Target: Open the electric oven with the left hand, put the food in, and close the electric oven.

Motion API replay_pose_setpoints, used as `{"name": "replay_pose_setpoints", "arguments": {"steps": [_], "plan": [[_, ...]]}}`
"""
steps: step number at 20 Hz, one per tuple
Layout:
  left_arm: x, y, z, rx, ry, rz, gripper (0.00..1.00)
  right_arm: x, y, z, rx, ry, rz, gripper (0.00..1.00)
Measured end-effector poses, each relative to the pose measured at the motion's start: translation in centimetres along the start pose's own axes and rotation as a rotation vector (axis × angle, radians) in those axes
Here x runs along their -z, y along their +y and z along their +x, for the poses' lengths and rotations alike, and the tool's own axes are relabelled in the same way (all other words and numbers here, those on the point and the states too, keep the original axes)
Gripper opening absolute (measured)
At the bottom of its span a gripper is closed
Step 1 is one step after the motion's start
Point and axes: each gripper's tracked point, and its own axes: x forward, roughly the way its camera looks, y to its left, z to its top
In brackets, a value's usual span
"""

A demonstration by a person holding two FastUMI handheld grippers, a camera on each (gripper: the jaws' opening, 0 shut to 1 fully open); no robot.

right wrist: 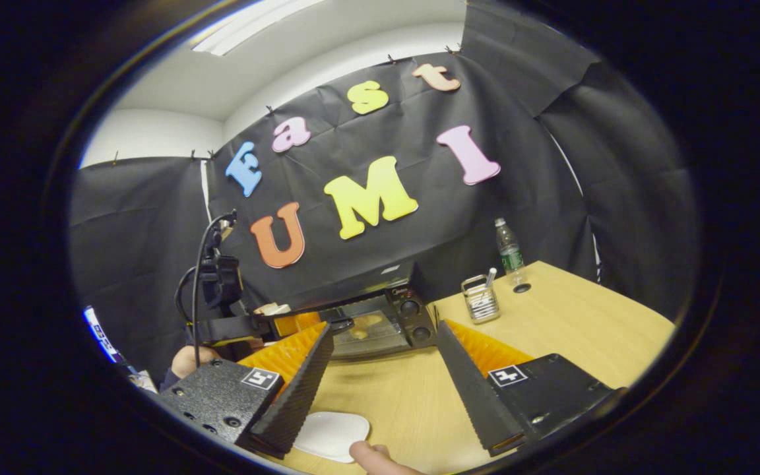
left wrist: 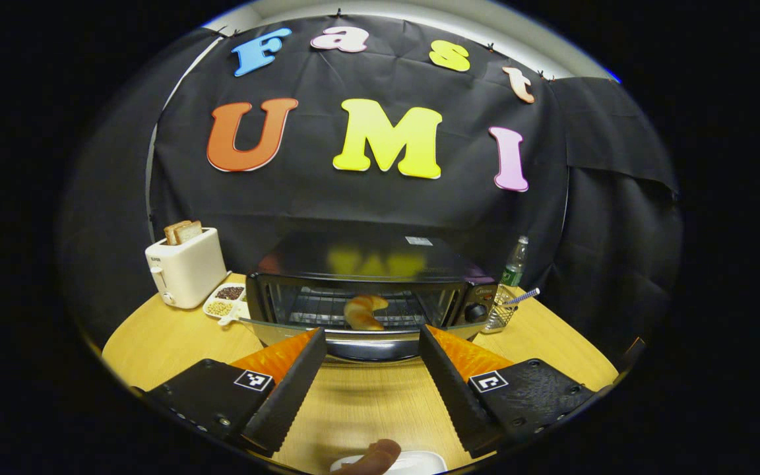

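Croissant lies inside the open oven at the worktop's far edge; its stiff hinged door (judged heavy) suits an edge grip; both hand-held grippers, left and right, gape empty.

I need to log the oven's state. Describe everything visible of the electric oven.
The electric oven is a black, glossy-topped box standing upright on the wooden table, against the booth's cloth wall. Its door hangs open and down toward the camera, baring a wire rack on which a croissant lies. Round knobs sit on its right panel. Neither set of tongs touches it.
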Motion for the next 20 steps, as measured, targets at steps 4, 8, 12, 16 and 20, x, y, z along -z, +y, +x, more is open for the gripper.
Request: {"name": "replay_pose_setpoints", "arguments": {"steps": [4, 8, 12, 16, 20], "plan": [[-1.1, 0.6, -3.7, -0.013, -0.036, 0.031, 0.93, -1.1, 0.7, -1.5, 0.017, -0.026, -0.028, 0.96], [-1.4, 0.2, -8.8, -0.018, -0.074, 0.084, 0.93, -2.7, 1.5, -3.2, 0.043, -0.058, -0.09, 0.96], [-1.6, 0.2, -14.4, -0.046, -0.12, 0.113, 0.93, -5.1, 1.8, -4.8, 0.092, -0.098, -0.171, 0.96], [-2.5, 0.8, -19.9, -0.085, -0.189, 0.128, 0.94, -7.3, 1.9, -6.9, 0.133, -0.133, -0.219, 0.96], [-2.9, 1.0, -24.7, -0.117, -0.237, 0.131, 0.93, -8.5, 0.7, -9.0, 0.209, -0.136, -0.25, 0.96]]}}
